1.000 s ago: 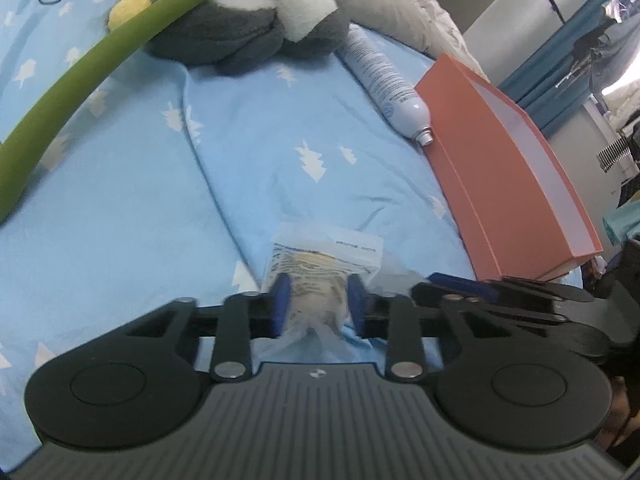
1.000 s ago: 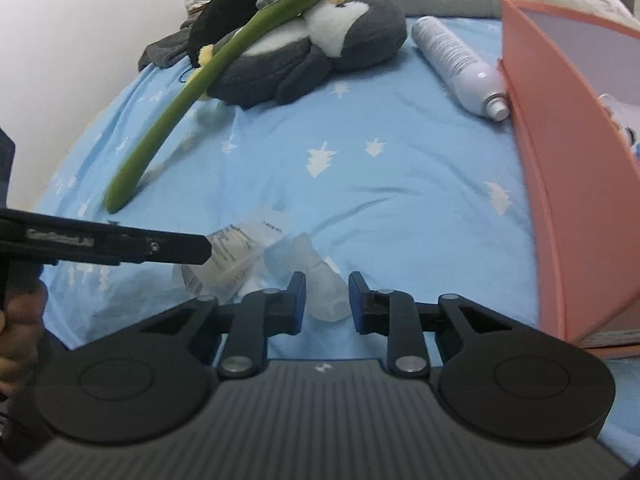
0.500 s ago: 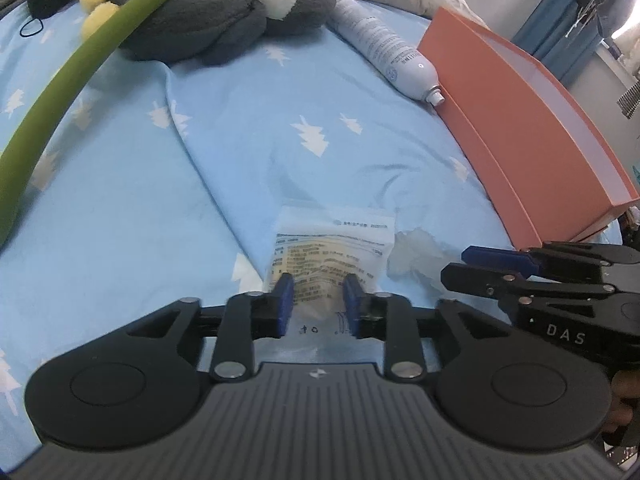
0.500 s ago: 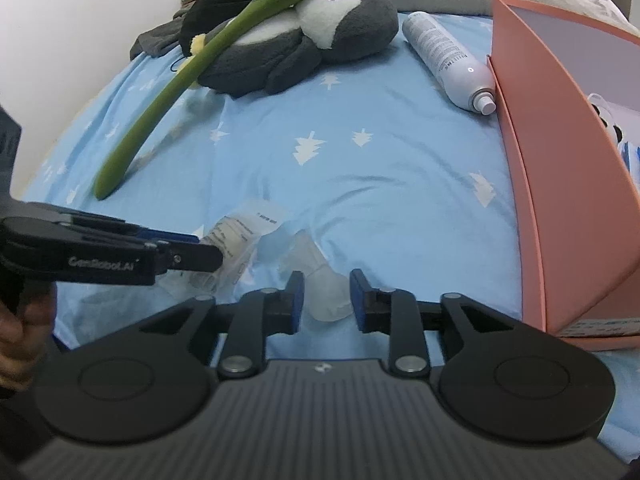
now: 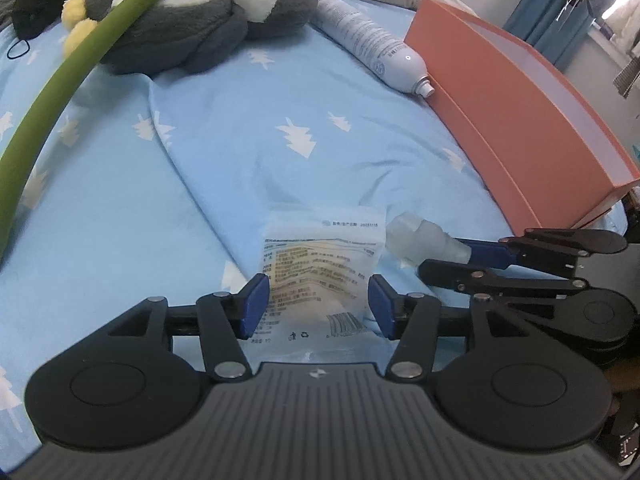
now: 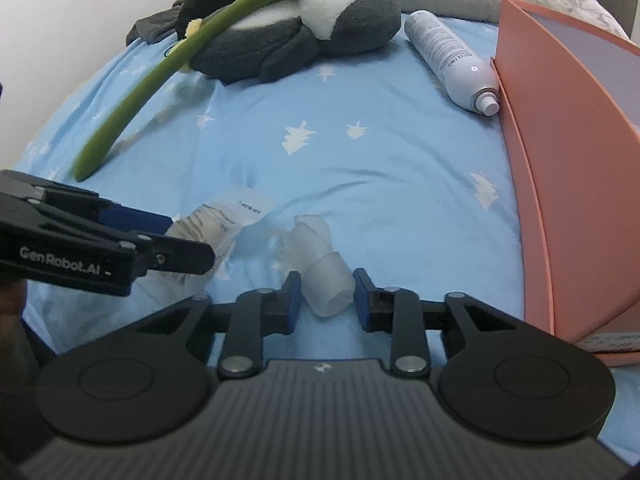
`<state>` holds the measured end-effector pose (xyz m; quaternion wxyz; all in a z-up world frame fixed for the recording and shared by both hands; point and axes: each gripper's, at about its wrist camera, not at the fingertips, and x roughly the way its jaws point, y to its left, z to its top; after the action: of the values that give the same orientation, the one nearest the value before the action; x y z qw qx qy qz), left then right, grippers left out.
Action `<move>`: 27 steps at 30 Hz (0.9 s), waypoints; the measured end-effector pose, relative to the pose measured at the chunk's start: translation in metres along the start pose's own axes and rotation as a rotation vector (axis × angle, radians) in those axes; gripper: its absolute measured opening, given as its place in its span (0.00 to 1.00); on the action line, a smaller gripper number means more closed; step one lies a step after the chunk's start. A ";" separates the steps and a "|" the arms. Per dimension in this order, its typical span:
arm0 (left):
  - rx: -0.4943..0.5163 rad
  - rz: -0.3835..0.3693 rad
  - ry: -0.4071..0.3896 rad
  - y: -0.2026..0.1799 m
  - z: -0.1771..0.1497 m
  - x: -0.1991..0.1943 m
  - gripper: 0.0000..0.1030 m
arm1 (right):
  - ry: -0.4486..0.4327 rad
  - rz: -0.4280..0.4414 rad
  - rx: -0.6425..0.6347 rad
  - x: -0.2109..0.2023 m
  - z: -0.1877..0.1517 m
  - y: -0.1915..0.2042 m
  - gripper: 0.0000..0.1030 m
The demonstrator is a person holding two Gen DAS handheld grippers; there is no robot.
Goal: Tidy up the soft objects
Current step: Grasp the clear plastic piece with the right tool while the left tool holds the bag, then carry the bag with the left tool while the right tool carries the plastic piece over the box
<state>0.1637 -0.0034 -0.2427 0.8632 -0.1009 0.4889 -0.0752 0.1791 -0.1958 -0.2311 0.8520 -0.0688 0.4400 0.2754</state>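
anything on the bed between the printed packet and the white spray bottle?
Nothing: in the left wrist view only bare blue sheet lies between the packet and the spray bottle.

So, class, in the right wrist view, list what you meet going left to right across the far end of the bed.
Long green foam brush → grey and white plush penguin → white cylindrical spray can → orange cardboard box.
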 end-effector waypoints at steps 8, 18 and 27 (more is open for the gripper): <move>0.033 0.057 0.003 -0.007 0.001 0.000 0.48 | -0.024 -0.037 0.050 -0.017 0.000 -0.007 0.26; 0.025 0.075 -0.014 -0.013 0.003 -0.014 0.42 | -0.020 -0.077 0.083 -0.027 -0.002 -0.005 0.26; -0.010 0.050 -0.066 -0.016 0.014 -0.039 0.38 | -0.068 -0.078 0.108 -0.048 0.010 -0.001 0.26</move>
<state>0.1558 -0.0084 -0.1995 0.8800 -0.0953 0.4628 -0.0481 0.1649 -0.2128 -0.1871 0.8789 -0.0301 0.4220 0.2201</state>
